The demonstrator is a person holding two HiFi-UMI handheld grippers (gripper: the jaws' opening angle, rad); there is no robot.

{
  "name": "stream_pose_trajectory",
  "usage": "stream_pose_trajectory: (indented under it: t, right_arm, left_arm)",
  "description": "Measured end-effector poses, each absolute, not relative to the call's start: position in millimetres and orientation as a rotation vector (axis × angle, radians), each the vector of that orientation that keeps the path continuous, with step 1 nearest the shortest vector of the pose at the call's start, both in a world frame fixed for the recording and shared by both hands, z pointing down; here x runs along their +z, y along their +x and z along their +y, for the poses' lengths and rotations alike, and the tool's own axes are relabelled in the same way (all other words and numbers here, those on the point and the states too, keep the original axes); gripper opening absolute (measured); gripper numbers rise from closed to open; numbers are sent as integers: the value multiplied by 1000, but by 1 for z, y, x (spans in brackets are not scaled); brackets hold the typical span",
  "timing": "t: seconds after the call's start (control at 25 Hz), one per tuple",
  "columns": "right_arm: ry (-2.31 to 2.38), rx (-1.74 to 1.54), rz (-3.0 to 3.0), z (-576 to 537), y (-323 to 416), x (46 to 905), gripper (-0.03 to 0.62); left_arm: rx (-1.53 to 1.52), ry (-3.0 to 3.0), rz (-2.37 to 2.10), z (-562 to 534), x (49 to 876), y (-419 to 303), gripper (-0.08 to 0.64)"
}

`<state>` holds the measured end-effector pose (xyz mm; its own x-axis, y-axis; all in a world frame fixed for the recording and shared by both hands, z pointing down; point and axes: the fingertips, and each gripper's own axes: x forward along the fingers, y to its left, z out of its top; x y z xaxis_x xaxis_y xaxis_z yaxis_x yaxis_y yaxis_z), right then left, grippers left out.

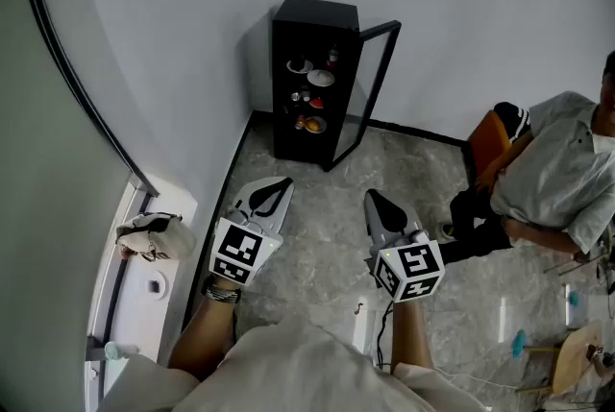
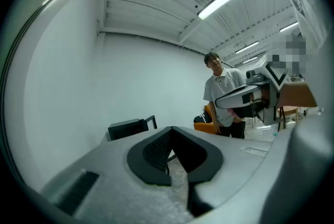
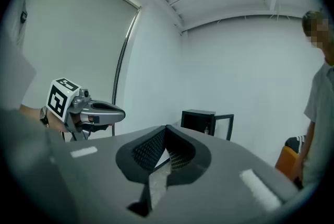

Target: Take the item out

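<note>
head view: black cabinet (image 1: 312, 79) at 12 o'clock, door (image 1: 373, 79) open, small dishes (image 1: 320, 78) on its shelves. they are probably light, stiff and breakable, best taken by a rim; their long axis is too small to tell.
left gripper view: left gripper (image 2: 171, 133) clenched, empty.
right gripper view: right gripper (image 3: 166, 133) clenched, empty.

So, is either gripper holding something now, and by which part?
Nothing is held: the left gripper and the right gripper are both shut and empty.

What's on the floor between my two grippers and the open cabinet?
Nothing: the head view shows only bare grey floor between the left gripper, the right gripper and the black cabinet.
</note>
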<state>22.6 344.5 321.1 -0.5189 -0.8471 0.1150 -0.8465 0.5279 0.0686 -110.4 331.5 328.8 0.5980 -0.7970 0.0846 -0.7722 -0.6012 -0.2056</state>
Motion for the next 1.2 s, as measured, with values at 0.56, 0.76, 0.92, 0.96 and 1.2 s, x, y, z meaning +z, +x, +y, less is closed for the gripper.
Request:
stream_pose_trajectory:
  t: [0.56, 0.76, 0.92, 0.96, 1.2]
  right_arm:
    - [1461, -14, -2642, 351, 11, 323, 8]
    - [1487, -7, -2615, 355, 2, 326, 8]
    - [1509, 1, -2601, 360, -12, 329, 8]
    - [1518, 7, -2600, 360, -14, 330, 8]
    - [1505, 45, -2598, 340, -21, 343, 8]
  left_arm:
    - [-242, -2683, 1327, 337, 333, -122, 5]
    - [-228, -2700, 1309, 339, 335, -133, 5]
    - [-222, -2721, 1281, 343, 340, -147, 5]
    - [-227, -2724, 1276, 342, 342, -149, 5]
    - [-250, -2737, 1299, 323, 354, -160, 5]
